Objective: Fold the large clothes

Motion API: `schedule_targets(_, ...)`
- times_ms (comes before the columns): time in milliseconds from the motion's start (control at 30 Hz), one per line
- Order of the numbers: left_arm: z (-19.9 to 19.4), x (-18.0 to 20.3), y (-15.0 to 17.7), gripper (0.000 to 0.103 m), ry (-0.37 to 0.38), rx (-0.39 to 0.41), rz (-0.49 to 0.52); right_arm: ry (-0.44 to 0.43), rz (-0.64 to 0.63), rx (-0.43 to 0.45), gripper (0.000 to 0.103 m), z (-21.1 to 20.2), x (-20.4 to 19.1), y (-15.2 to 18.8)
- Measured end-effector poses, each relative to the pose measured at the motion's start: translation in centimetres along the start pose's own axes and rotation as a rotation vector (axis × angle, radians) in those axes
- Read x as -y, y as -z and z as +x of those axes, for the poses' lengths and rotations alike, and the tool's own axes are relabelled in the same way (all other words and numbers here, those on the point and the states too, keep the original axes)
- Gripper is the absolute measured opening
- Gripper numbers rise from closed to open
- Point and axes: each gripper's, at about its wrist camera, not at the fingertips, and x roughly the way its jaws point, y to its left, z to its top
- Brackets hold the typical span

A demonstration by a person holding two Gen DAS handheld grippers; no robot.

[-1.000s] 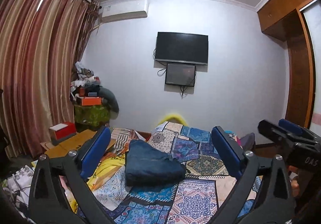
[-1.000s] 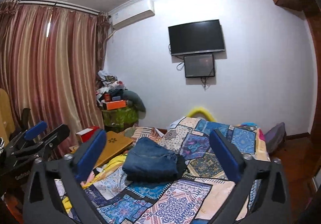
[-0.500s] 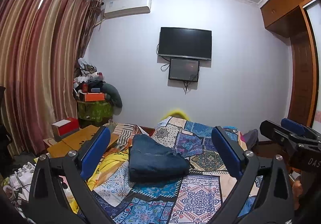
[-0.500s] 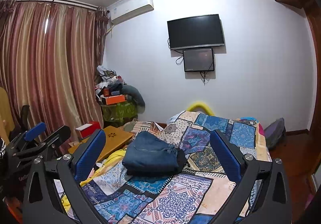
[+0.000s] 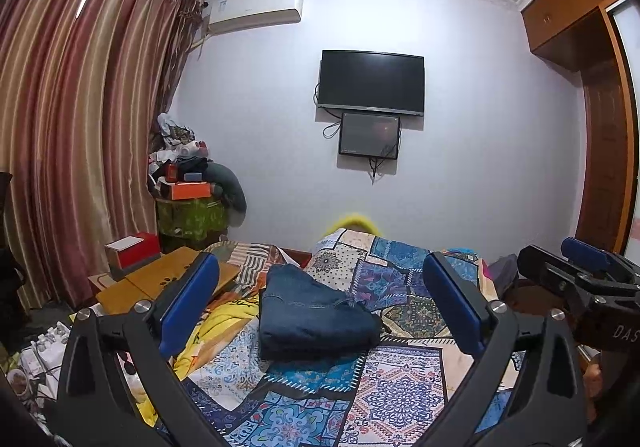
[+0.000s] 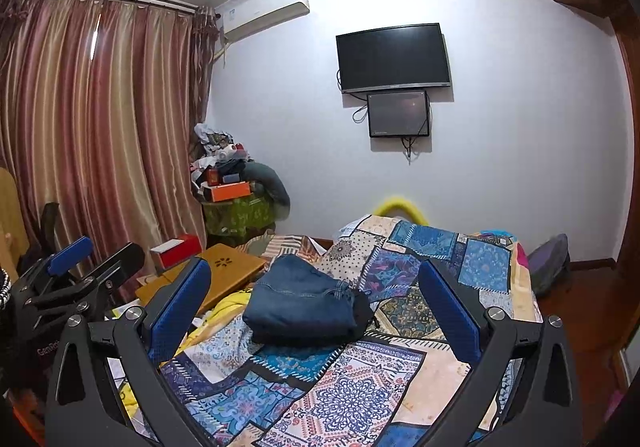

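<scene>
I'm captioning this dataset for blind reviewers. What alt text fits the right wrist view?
A folded pair of blue jeans lies on a patchwork bedspread, framed by the open right gripper, which holds nothing. The open left gripper sits at far left; beyond are striped curtains and a wall-mounted TV.

Lower frame edge slices off both gripper bodies, and the near end of the patchwork quilt [image 5: 400, 399] runs out of sight beneath them. The right gripper [image 5: 584, 279] pokes in from the right border of the left wrist view, its fingertips hard to separate. Upper left, the curtain [image 6: 80, 127] bends off-frame. The corner pile of clutter [image 6: 224, 163] is too small to sort.
</scene>
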Motion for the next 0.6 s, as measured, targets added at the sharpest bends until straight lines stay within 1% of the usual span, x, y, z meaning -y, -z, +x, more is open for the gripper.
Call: schedule_targets(600,0.40,0.23,0.42,0.102,0.031,-0.013,0.003,0.011,-0.004,-0.014,0.103,-0.28,0.17,-0.08)
